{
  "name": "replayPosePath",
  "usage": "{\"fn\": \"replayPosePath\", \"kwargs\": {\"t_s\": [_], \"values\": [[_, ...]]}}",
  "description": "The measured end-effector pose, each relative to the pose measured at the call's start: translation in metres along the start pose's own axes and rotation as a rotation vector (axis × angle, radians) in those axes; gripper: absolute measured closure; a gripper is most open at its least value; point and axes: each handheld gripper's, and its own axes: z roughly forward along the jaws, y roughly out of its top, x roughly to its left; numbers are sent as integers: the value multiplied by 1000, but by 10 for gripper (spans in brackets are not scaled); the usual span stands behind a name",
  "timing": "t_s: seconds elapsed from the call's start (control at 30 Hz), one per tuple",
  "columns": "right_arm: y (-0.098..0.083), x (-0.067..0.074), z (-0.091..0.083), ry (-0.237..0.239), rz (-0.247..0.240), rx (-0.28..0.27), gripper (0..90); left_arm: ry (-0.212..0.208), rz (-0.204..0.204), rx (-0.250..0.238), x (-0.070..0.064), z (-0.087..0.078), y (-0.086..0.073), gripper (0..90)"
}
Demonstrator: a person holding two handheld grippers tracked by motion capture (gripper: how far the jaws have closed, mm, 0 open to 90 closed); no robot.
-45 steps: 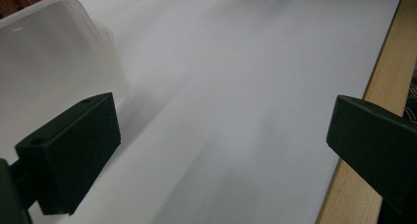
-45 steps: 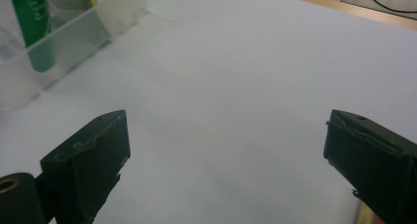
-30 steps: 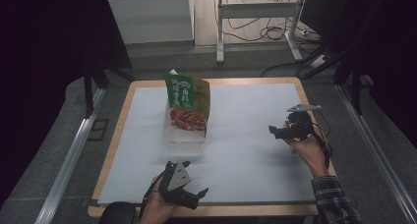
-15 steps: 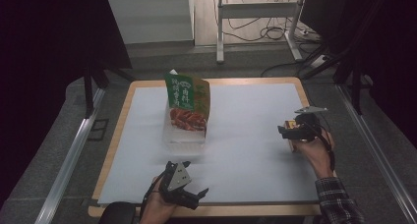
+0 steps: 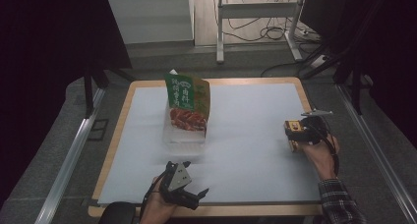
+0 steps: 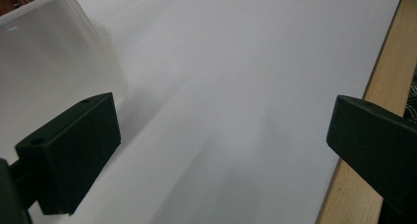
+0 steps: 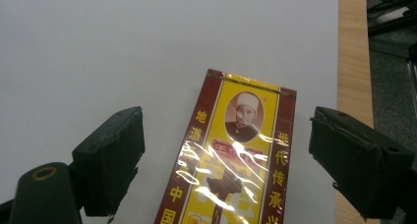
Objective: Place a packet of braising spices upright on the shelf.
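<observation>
White sheeting covers the wooden bench (image 5: 115, 135), with dark floor and cables beyond. At the right of the frame, the right hand-held gripper (image 5: 290, 135) has its jaws spread to either side of a yellow-and-maroon box (image 7: 231, 160) lying on the sheet; they have just been closing, pads not yet touching it. At lower centre, the left hand-held gripper (image 5: 196, 197) stands wide and empty near a clear tub (image 5: 184, 135) holding a green packet (image 5: 187, 94).

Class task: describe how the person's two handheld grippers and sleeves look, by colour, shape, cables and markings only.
Left gripper: black body, grey three-cornered plate on top, blocky black fingers with small round holes. Right gripper: black, with a grey plate and a dark cable trailing by the wrist; its fingers are black and wedge-shaped. The right forearm wears a plaid sleeve.
</observation>
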Motion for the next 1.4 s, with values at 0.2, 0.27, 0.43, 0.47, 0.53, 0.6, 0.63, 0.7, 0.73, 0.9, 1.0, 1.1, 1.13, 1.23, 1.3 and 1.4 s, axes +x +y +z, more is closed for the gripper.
{"fn": "replayPosePath", "kwargs": {"t_s": [0.2,0.27,0.43,0.47,0.53,0.6,0.63,0.7,0.73,0.9,1.0,1.1,1.13,1.23,1.3,1.4], "values": [[-6,1,8,-14,-3,36,135,0,1,1,0,0,0,0],[-8,2,11,-20,-4,50,135,1,1,1,0,0,0,0],[-11,4,14,-33,-4,83,150,2,1,0,0,0,0,0],[-11,4,14,-32,-4,89,158,2,1,0,0,0,0,0],[-11,5,16,-40,0,113,185,1,1,0,0,0,0,0],[-12,5,16,-45,-6,121,222,1,4,4,-1,0,0,0],[-12,5,16,-44,-8,129,244,0,6,5,-1,0,0,0],[-12,5,15,-34,6,137,286,1,8,5,-1,1,0,0],[-11,5,15,-33,7,142,298,1,6,6,-1,1,0,0],[-9,6,12,-30,-5,152,308,4,5,4,-1,0,0,0],[-7,6,9,-14,-13,133,309,4,6,7,-1,0,0,0],[-3,8,2,22,-45,101,309,3,8,7,-1,0,0,0],[-3,9,1,35,-58,99,309,4,7,7,-1,0,0,0],[0,16,-2,70,-102,81,309,4,8,7,-1,0,0,0],[2,22,-2,101,-116,67,309,4,9,8,-1,0,0,0],[4,29,-3,129,-140,59,309,3,10,8,-1,0,0,0]]}}
